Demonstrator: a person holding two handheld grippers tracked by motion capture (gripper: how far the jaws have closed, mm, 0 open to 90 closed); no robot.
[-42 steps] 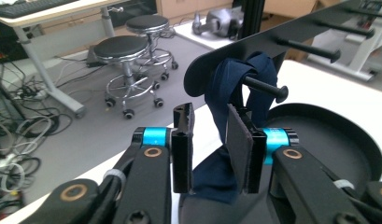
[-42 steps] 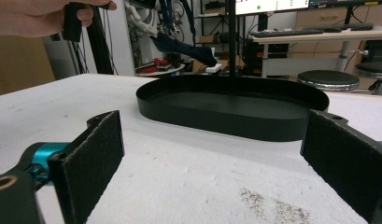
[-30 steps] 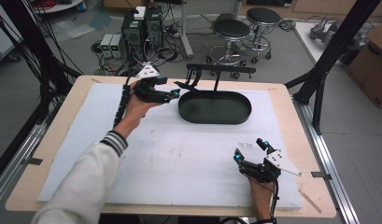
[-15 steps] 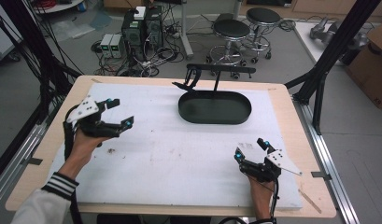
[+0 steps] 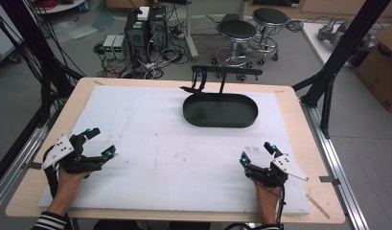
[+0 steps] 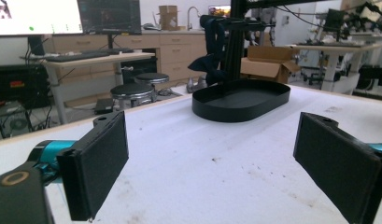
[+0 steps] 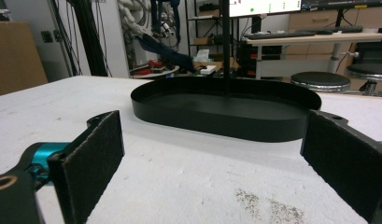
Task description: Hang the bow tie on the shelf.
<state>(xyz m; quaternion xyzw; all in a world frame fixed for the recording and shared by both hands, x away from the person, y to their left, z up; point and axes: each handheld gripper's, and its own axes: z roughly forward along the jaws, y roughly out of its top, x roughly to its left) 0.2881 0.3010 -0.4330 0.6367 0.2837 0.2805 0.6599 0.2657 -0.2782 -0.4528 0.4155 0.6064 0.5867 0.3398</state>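
Resting tray: black oval tray (image 5: 220, 110), long axis running left-right across the white mat (image 5: 150, 143).
Left gripper (image 5: 98, 143): jaws spread wide, empty.
Right gripper (image 5: 256, 152): jaws spread wide, empty.

One shallow black oval metal tray (image 5: 220, 111) sits on one white foam-covered wooden table (image 5: 150, 143). One black post stand (image 5: 223, 76) rises at the tray's far rim. Beyond the tray, two round black stools (image 5: 251, 26) stand on the floor. Nearer than the tray, two black two-jaw grippers: left (image 5: 97, 143), right (image 5: 256, 152).
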